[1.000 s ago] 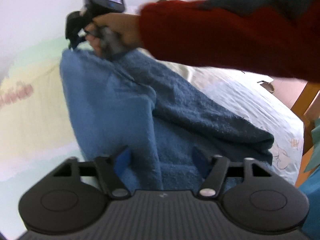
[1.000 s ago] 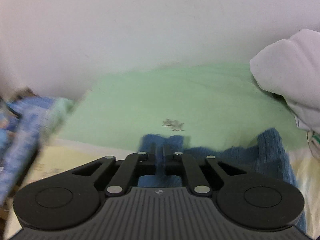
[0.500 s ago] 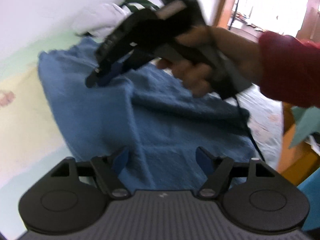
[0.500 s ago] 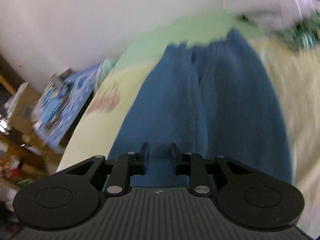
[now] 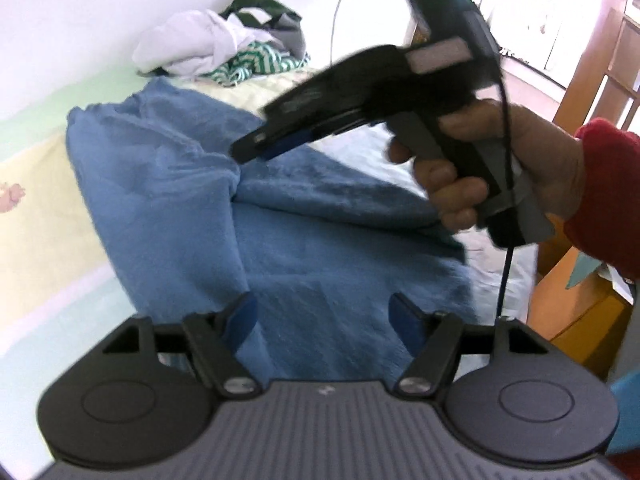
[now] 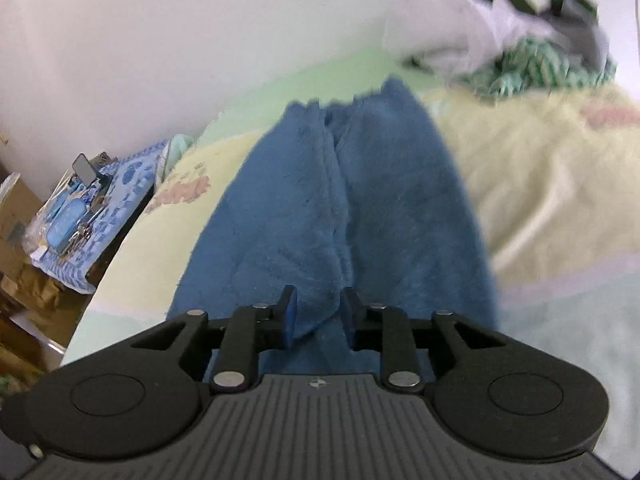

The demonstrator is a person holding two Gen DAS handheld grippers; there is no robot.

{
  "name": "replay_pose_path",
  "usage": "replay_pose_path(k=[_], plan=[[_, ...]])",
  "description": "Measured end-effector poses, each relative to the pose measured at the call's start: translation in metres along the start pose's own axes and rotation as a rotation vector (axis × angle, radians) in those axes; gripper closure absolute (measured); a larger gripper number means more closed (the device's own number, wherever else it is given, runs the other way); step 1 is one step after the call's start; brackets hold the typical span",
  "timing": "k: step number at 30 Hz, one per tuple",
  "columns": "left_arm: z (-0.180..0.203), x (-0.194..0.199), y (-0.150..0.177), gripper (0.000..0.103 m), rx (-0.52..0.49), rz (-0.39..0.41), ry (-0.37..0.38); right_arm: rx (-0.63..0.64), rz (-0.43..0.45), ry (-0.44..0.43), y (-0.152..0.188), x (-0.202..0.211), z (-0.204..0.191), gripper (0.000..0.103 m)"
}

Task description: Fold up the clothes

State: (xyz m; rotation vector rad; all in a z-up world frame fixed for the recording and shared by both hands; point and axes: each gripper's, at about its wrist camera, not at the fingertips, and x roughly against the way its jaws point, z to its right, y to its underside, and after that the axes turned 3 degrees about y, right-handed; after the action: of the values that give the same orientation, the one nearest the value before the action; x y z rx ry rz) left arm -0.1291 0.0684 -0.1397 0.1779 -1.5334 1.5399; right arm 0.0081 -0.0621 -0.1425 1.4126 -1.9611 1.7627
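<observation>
Both grippers hover above the fuzzy blue towel: left gripper wide, closing, empty; right gripper narrowly parted, opening, towel ridge at twelve o'clock.

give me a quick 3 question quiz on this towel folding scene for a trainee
1. True or false: the blue towel lies flat and smooth on the bed.
2. What sits at the far end of the bed, by the wall? A) a pile of clothes B) a stack of books C) a lamp
3. Fill in: the sleeve of the person holding the right gripper is ____.

Key
1. False: it is rumpled, with a thick fold running across it.
2. A: a pile of clothes, white, green striped and dark.
3. Red.
</observation>
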Motion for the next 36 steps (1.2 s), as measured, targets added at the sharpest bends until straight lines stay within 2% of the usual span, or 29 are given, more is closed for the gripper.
replay_pose_path(k=[4,9,12,14,17,19,22,26,29,31,34,36], plan=[[0.009,0.030,0.018,0.029,0.048,-0.016,-0.072,0.032,0.034,0.063,0.018,0.045,0.023,0.075],[0.007,0.056,0.030,0.028,0.195,0.000,-0.188,-0.052,-0.026,0.058,0.051,0.080,0.056,0.074],[-0.005,0.057,0.033,0.028,0.308,0.023,-0.251,-0.040,-0.064,0.069,0.064,0.084,0.064,0.074],[-0.014,0.051,0.035,0.029,0.401,0.020,-0.263,-0.020,-0.078,0.081,0.071,0.086,0.067,0.073],[-0.010,0.042,0.037,0.030,0.458,0.014,-0.235,0.004,-0.077,0.066,0.078,0.092,0.071,0.063],[0.001,0.038,0.037,0.028,0.451,0.010,-0.247,0.046,-0.069,0.063,0.082,0.097,0.072,0.060],[0.019,0.033,0.034,0.026,0.408,0.012,-0.308,0.117,-0.033,0.056,0.087,0.107,0.067,0.061],[0.035,0.026,0.034,0.022,0.323,-0.005,-0.354,0.151,-0.044,-0.151,0.084,0.101,0.042,0.062],[0.045,0.021,0.039,0.024,0.230,-0.061,-0.397,0.161,-0.088,-0.265,0.077,0.078,0.012,0.062],[0.052,0.024,0.046,0.023,0.174,-0.088,-0.417,0.176,-0.133,-0.291,0.069,0.059,-0.010,0.062],[0.058,0.032,0.056,0.023,0.121,-0.112,-0.437,0.144,-0.240,-0.380,0.059,0.027,-0.036,0.062],[0.057,0.035,0.060,0.023,0.119,-0.114,-0.444,0.118,-0.285,-0.377,0.057,0.012,-0.051,0.062]])
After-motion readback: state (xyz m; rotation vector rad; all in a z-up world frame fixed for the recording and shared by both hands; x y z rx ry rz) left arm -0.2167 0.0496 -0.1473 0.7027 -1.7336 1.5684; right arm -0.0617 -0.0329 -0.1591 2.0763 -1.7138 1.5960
